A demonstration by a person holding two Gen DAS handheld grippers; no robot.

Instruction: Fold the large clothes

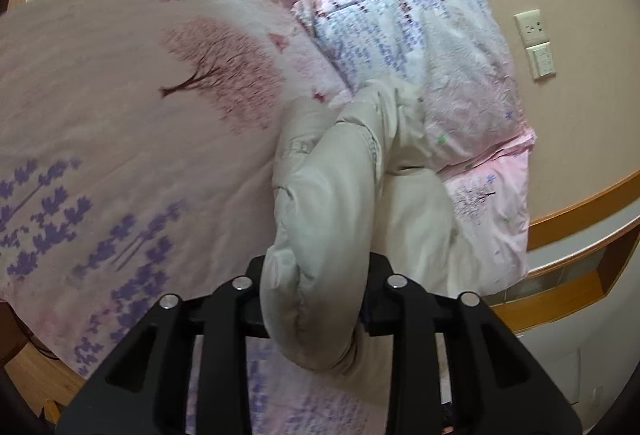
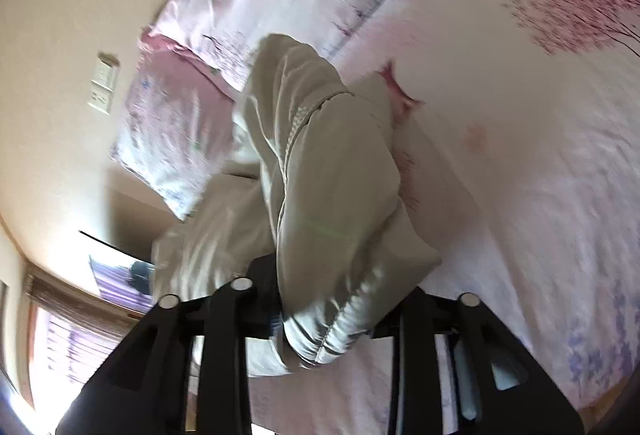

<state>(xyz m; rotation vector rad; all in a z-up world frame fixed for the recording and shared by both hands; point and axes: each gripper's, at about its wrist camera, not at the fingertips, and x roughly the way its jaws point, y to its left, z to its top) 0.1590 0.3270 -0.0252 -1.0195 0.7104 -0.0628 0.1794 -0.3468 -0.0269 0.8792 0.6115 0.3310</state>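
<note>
A pale beige padded garment (image 1: 328, 195) hangs bunched above the bed. My left gripper (image 1: 316, 299) is shut on a thick fold of it; the cloth fills the gap between the black fingers and hides the tips. The same garment (image 2: 320, 163) shows in the right wrist view, with a stitched seam and a gathered elastic cuff (image 2: 344, 319). My right gripper (image 2: 324, 311) is shut on the garment near that cuff. The rest of the garment trails down toward the pillows.
The bed (image 1: 120, 115) has a pink sheet with tree and lavender prints. Two pillows (image 1: 432, 47) lie at its head against the beige wall. A wall socket and switch (image 1: 536, 43) are to the right. A wooden ledge (image 1: 580, 203) runs by the bed.
</note>
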